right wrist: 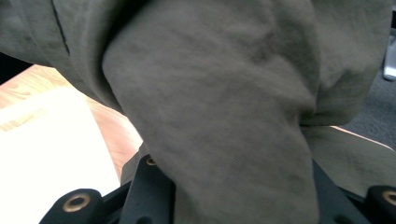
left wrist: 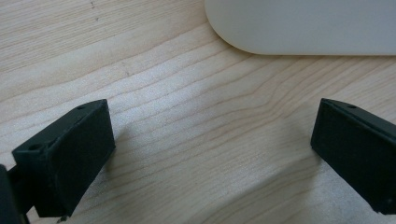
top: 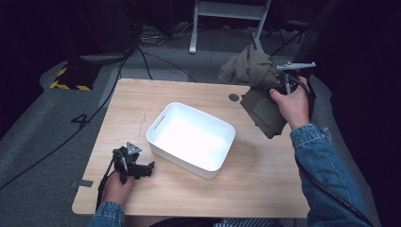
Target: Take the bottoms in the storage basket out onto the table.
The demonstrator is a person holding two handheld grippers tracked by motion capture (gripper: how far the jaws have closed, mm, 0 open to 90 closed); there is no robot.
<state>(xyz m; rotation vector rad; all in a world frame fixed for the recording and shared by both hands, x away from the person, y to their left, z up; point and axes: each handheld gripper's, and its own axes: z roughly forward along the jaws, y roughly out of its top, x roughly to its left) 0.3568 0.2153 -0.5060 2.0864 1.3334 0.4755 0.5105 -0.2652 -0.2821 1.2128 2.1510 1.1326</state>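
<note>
An olive-green cloth hangs bunched in the air above the table's far right corner, held by my right gripper, which is shut on it. In the right gripper view the cloth drapes over the jaws and hides their tips. A white plastic bin stands empty at the middle of the wooden table. My left gripper rests low on the table near the front left, just left of the bin, open with nothing between its fingers. The bin's rounded corner lies ahead of it.
A round grommet hole sits near the table's far edge. Cables trail over the grey floor to the left, and a white frame leg stands behind the table. Bare wood lies to the right of the bin.
</note>
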